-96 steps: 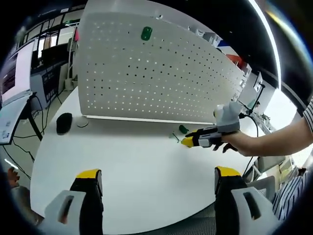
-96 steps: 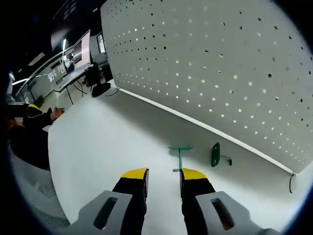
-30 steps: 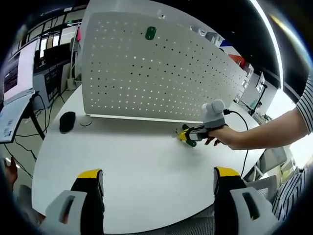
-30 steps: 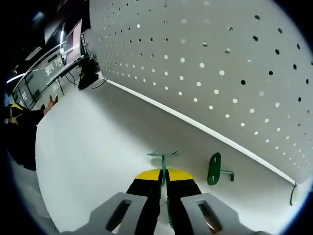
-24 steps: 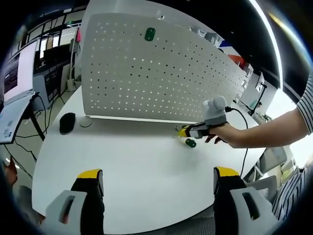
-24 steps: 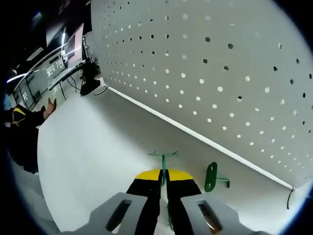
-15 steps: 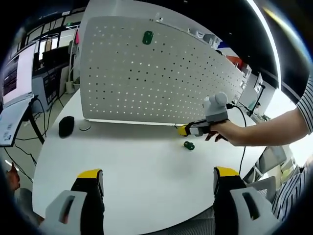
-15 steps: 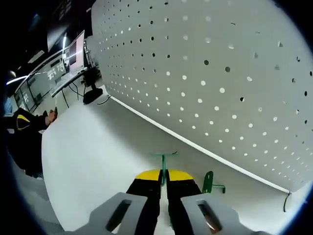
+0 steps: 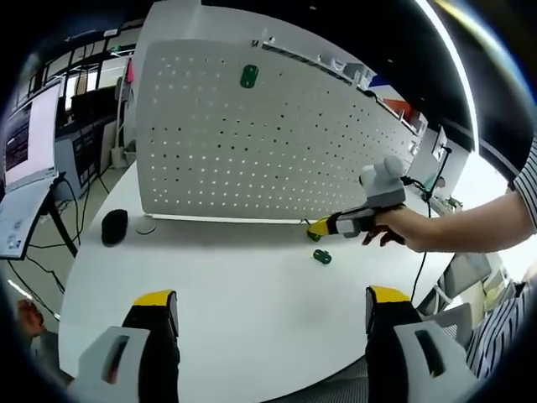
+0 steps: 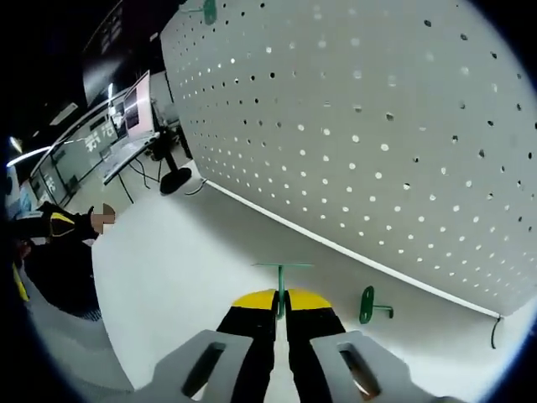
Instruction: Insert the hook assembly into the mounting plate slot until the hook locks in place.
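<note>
- Right gripper point(image 10: 281, 300): jaws closed on the green hook point(image 10: 281, 277); since a second ago it has been raised off the worktop point(image 9: 218, 277) and is carried near the pegboard point(image 9: 277, 134).
- Left gripper point(image 9: 267, 309): jaws wide apart, nothing held, low over the worktop.
- Plate point(image 10: 367, 305): left standing on the worktop, near the pegboard's foot.
- A second green piece point(image 9: 249, 76): seen high on the pegboard.
- Judgement: pick-up done; insertion not yet begun.
</note>
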`<state>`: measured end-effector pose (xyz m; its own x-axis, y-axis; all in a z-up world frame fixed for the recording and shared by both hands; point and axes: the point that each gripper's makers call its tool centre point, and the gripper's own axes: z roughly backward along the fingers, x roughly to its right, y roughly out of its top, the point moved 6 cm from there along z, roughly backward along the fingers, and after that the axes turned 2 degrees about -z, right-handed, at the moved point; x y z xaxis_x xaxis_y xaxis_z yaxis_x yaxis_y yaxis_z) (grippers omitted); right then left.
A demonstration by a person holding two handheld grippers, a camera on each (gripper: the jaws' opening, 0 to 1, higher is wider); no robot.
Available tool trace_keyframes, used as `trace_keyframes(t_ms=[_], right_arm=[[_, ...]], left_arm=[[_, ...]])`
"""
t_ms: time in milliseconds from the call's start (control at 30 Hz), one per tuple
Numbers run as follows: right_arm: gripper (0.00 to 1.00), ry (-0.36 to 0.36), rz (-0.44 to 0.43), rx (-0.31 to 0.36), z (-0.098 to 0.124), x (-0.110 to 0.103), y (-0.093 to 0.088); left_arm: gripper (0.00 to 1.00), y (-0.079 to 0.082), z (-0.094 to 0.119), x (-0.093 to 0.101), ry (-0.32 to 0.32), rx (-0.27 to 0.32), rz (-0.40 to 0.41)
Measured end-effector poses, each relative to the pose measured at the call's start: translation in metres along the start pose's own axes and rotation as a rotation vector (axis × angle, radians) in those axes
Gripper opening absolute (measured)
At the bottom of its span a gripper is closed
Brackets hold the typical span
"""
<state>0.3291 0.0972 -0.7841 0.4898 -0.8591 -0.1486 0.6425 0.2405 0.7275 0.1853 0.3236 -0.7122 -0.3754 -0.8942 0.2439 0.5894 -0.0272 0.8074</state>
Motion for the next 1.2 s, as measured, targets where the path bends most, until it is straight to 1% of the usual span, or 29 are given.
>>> trace_keyframes(t_ms=[67,333,500,600,700,767,833,1000,1067,1133,1200], right_arm=[[0.00,0.007,-0.009,0.001,0.005,-0.004,-0.002],[0.00,0.062,-0.097,-0.004,0.024,-0.023,-0.011],[0.00,0.088,-0.106,-0.012,0.035,-0.035,-0.019],[0.00,0.123,-0.157,-0.023,0.043,-0.042,-0.025],[0.00,0.143,-0.168,-0.022,0.050,-0.048,-0.027],[0.00,0.158,-0.172,-0.021,0.055,-0.053,-0.029],[0.00,0.169,-0.179,-0.021,0.057,-0.056,-0.031],[0.00,0.202,-0.217,-0.028,0.069,-0.067,-0.036],[0.00,0.225,-0.242,-0.025,0.076,-0.073,-0.038],[0.00,0.258,-0.287,-0.018,0.081,-0.080,-0.038],[0.00,0.275,-0.309,-0.017,0.087,-0.085,-0.039]], left_arm=[[0.94,0.001,0.000,0.000,-0.004,0.001,-0.007],[0.94,0.005,-0.003,0.004,-0.028,0.006,-0.031],[0.90,0.009,-0.006,0.004,-0.053,0.015,-0.059],[0.87,0.011,-0.008,0.004,-0.069,0.017,-0.070],[0.83,0.012,-0.013,0.007,-0.098,0.011,-0.090],[0.79,0.011,-0.015,0.010,-0.120,0.006,-0.090],[0.77,0.011,-0.019,0.013,-0.139,0.004,-0.087],[0.71,0.010,-0.028,0.024,-0.190,-0.008,-0.119],[0.69,0.010,-0.030,0.028,-0.211,-0.009,-0.134],[0.66,0.011,-0.032,0.030,-0.228,-0.009,-0.137],[0.62,0.012,-0.033,0.033,-0.253,-0.006,-0.147]])
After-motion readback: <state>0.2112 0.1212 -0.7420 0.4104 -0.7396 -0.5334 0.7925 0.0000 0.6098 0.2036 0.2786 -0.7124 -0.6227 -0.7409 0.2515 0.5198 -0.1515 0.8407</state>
